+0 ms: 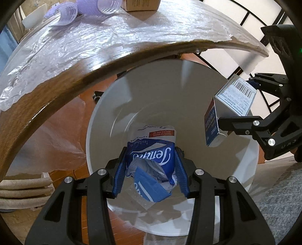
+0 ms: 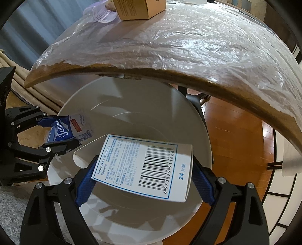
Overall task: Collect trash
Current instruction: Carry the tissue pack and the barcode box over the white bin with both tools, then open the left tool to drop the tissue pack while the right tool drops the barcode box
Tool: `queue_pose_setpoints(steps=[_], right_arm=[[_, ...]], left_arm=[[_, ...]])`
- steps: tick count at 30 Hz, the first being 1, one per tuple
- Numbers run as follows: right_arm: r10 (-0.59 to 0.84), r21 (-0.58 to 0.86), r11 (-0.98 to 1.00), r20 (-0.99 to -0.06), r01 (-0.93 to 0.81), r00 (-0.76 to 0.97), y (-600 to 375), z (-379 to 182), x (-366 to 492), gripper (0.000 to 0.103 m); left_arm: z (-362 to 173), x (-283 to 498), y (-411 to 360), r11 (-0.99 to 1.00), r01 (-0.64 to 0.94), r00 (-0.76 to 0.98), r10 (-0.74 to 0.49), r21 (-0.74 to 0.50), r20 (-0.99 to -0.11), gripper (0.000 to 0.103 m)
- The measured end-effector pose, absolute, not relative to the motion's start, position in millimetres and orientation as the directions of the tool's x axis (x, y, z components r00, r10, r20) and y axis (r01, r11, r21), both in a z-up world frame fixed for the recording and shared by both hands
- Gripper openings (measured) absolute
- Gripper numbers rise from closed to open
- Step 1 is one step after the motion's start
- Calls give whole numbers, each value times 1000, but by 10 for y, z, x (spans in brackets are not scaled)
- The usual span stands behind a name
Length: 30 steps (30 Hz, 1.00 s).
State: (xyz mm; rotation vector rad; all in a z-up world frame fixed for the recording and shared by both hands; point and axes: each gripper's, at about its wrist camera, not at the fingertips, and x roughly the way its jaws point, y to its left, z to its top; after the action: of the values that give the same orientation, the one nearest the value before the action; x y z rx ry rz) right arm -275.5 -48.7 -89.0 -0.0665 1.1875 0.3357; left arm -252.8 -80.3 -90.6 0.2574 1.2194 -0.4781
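Observation:
My left gripper [image 1: 151, 169] is shut on a crumpled blue and white tissue packet [image 1: 152, 160], held over the mouth of a white bin [image 1: 98, 116] on the floor. From the right wrist view the same packet [image 2: 64, 130] and the left gripper [image 2: 58, 132] show at the left, above the bin's rim [image 2: 62, 111]. My right gripper [image 2: 143, 169] is shut on a white tablet box [image 2: 141, 165] with a barcode, also above the bin. The left wrist view shows that box [image 1: 230, 107] at the right with the right gripper [image 1: 237, 105] on it.
A round wooden table [image 1: 62, 83] covered in clear plastic film overhangs the bin. On it stand a brown cardboard box [image 2: 137, 9] and purple plastic hair rollers [image 1: 83, 9]. A beige cushion [image 1: 22, 188] lies at the left on the wood floor [image 2: 236, 135], and a grey rug [image 1: 279, 199] at the right.

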Motion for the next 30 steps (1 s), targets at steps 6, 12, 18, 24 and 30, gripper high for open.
queue_pose_setpoints(steps=[6, 12, 18, 24, 30], right_arm=[[201, 99, 949, -922, -299, 332, -477, -950, -2716, 88], [194, 95, 949, -926, -300, 323, -477, -1030, -2686, 88], [183, 82, 949, -929, -304, 322, -491, -1091, -2673, 88], [152, 52, 957, -926, -284, 344, -495, -1106, -2678, 93], [146, 45, 961, -921, -274, 361, -506, -1081, -2660, 95]], left_arm=[[-1032, -2425, -920, 869, 493, 255, -198, -49, -946, 48], [-1137, -2363, -964, 866, 498, 252, -191, -42, -949, 48], [-1175, -2406, -987, 864, 502, 251, -186, -37, -950, 48], [-1167, -2389, -881, 881, 469, 241, -199, -66, -950, 62], [-1151, -2397, -847, 888, 458, 263, -179, -41, -948, 78]])
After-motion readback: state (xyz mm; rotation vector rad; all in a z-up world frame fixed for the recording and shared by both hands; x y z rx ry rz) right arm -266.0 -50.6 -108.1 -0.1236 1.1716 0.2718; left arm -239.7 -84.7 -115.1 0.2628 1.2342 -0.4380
